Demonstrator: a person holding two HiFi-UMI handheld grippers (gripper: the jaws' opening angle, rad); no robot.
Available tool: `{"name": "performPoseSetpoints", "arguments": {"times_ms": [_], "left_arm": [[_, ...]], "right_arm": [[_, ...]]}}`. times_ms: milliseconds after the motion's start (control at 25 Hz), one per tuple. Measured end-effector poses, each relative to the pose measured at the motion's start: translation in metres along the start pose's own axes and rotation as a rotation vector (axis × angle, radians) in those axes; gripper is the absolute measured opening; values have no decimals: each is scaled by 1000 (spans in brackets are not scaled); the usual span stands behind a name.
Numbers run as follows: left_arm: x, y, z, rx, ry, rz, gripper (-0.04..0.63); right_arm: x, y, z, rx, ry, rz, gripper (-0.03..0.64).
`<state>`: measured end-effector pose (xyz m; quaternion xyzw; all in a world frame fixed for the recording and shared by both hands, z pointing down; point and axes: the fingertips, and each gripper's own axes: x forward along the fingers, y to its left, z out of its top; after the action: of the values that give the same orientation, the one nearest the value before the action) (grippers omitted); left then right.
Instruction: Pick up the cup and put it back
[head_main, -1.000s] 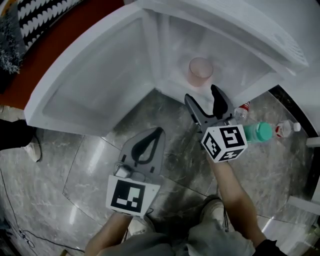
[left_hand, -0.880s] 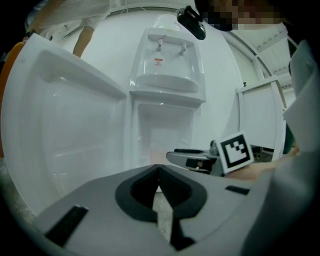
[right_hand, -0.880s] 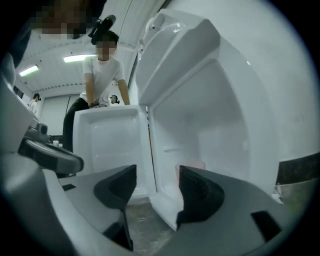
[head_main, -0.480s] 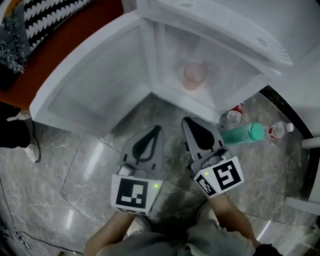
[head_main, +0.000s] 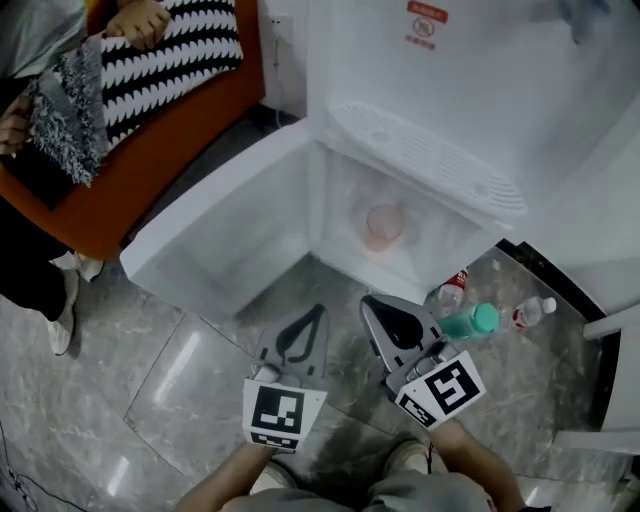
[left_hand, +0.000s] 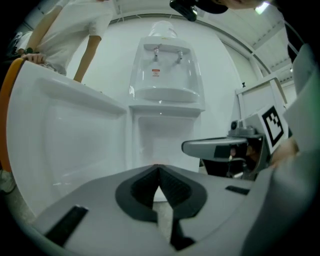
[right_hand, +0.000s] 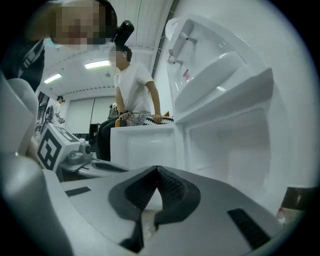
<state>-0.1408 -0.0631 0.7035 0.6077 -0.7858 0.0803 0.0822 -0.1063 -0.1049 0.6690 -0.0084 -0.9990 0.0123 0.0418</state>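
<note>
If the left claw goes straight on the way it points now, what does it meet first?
Probably the pink cup inside the dispenser's open compartment; the left claw points into it, but depth is unclear.

head view: high up, looks steeply down on open cabinet (head_main: 440, 230)
left gripper view: low, level, cabinet square-on
right gripper view: low, close, cabinet at angle
shared: cabinet, all 3

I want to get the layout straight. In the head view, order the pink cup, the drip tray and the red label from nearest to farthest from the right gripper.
From the right gripper:
1. pink cup, inside the open cabinet just ahead.
2. drip tray, above the cabinet.
3. red label, highest up on the dispenser front.
</note>
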Motion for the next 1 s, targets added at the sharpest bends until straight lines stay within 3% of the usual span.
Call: {"name": "performPoseSetpoints", "arguments": {"times_ms": [200, 400, 560, 640, 680, 720, 840, 880, 960, 1000], "left_arm": [[0, 12, 44, 54, -69, -31, 12], [-11, 19, 98, 100, -135, -67, 12], [-25, 32, 151, 120, -168, -40, 12], [-27, 20, 133, 81, -177, -36, 12], [-20, 21, 102, 98, -201, -23, 12], [-5, 39, 65, 185, -259, 4, 12], [37, 140, -22, 707, -517, 135, 12], [32, 142, -52, 794, -541, 165, 12], [5, 108, -89, 806, -530, 195, 12], [-13, 88, -85, 789, -523, 203, 12]], "right_arm": [[4, -5, 46, -69, 10, 69, 9], [4, 0, 87, -60, 8, 102, 9], [6, 14, 147, -229, -6, 92, 9], [-4, 20, 130, -204, -7, 78, 9], [1, 20, 96, -196, -51, 67, 9], [26, 17, 53, -209, -163, 53, 9], [143, 8, -59, -296, -742, 9, 9], [146, 17, -91, -301, -836, 7, 9], [111, 41, -125, -291, -857, 33, 9], [88, 54, -121, -284, -845, 50, 9]]}}
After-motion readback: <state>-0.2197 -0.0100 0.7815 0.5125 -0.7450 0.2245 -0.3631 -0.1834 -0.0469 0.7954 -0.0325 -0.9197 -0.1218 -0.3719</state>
